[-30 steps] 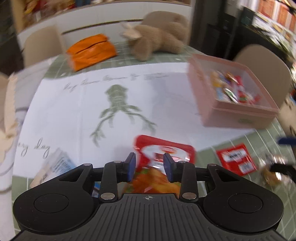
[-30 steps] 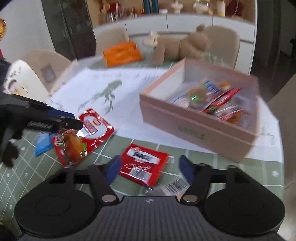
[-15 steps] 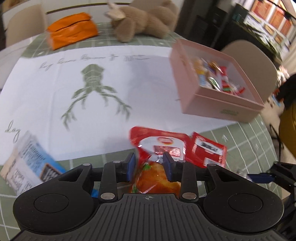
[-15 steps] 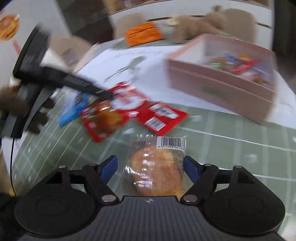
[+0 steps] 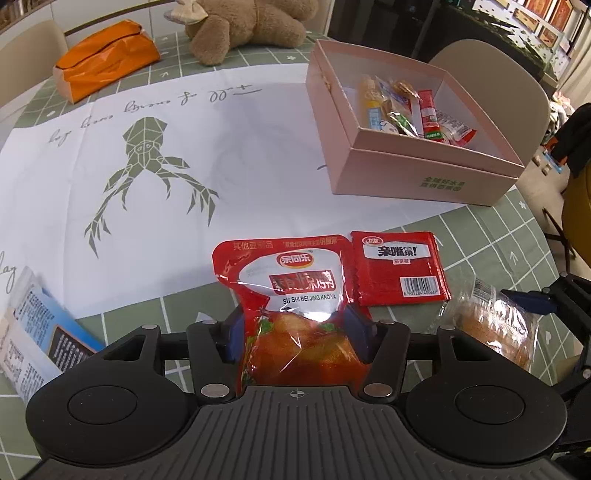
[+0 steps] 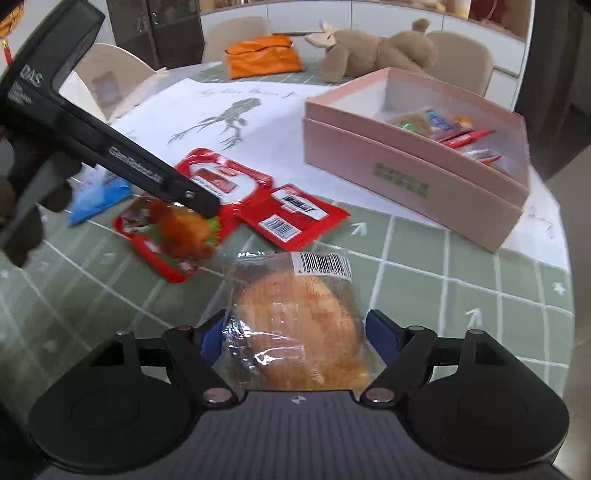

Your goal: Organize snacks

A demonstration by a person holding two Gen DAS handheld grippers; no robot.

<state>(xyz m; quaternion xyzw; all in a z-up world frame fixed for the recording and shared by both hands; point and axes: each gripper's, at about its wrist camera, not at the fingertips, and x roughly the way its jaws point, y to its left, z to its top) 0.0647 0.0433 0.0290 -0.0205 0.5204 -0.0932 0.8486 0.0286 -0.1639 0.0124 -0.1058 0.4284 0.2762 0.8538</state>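
Observation:
A pink box [image 5: 424, 166] [image 6: 406, 173] holding several small snacks stands on the table. My left gripper [image 5: 295, 332] straddles the near end of a red roast-duck snack pack [image 5: 291, 288] [image 6: 177, 221], its jaws close against the pack's sides. My right gripper [image 6: 295, 336] is open around a clear-wrapped round bun [image 6: 299, 328] [image 5: 491, 325], its fingers apart from the wrap. A small red sachet [image 5: 399, 269] [image 6: 291, 218] lies flat between the pack and the box.
A blue-and-white packet [image 5: 33, 332] [image 6: 99, 192] lies at the left. An orange bag [image 5: 107, 59] and a plush bear [image 5: 243, 26] sit at the far side. A white sheet with a squid drawing [image 5: 147, 147] covers the green checked tablecloth [image 6: 443, 295]. Chairs surround the table.
My left gripper's jaws have opened wider around the red pack. My right gripper has moved forward so the bun lies between its fingers.

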